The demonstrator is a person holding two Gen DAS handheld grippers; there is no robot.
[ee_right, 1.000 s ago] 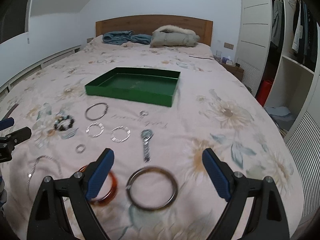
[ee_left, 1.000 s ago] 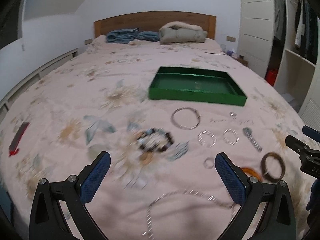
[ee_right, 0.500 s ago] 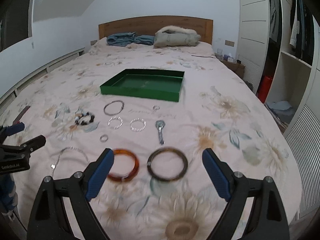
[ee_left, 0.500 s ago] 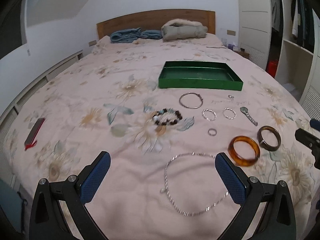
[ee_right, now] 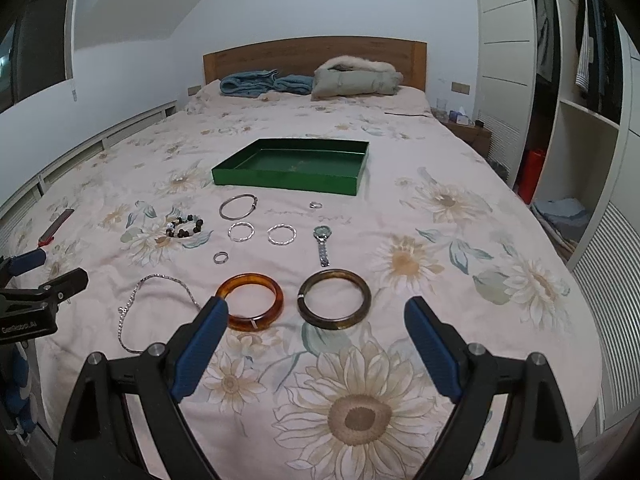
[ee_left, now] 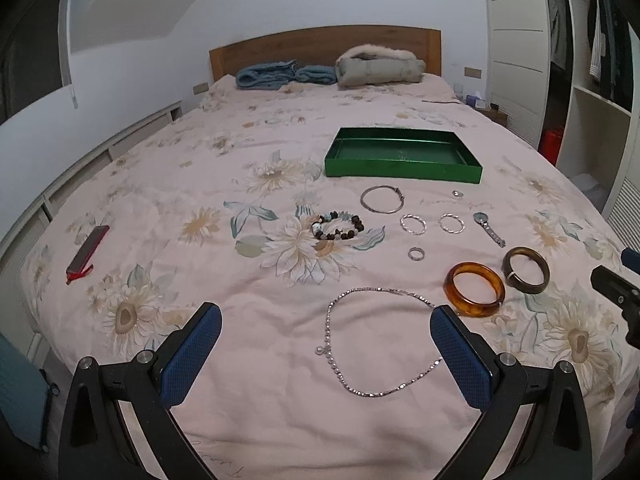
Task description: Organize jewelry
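My right gripper [ee_right: 316, 320], jaws apart and empty, faces the rigid, smooth brown bangle [ee_right: 334, 299] at 12 o'clock on the bed [ee_right: 460, 240], best pinched across its rim.

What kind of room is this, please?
Most likely a bedroom: the jewelry lies on a bed with a wooden headboard, folded bedding sits at its head, and an open wardrobe holds hanging clothes.

Jewelry on my bed [ee_right: 460, 240]
Tray [ee_right: 288, 178] behind; two bangles [ee_right: 250, 302] nearest me, necklace [ee_right: 132, 312] to their left.
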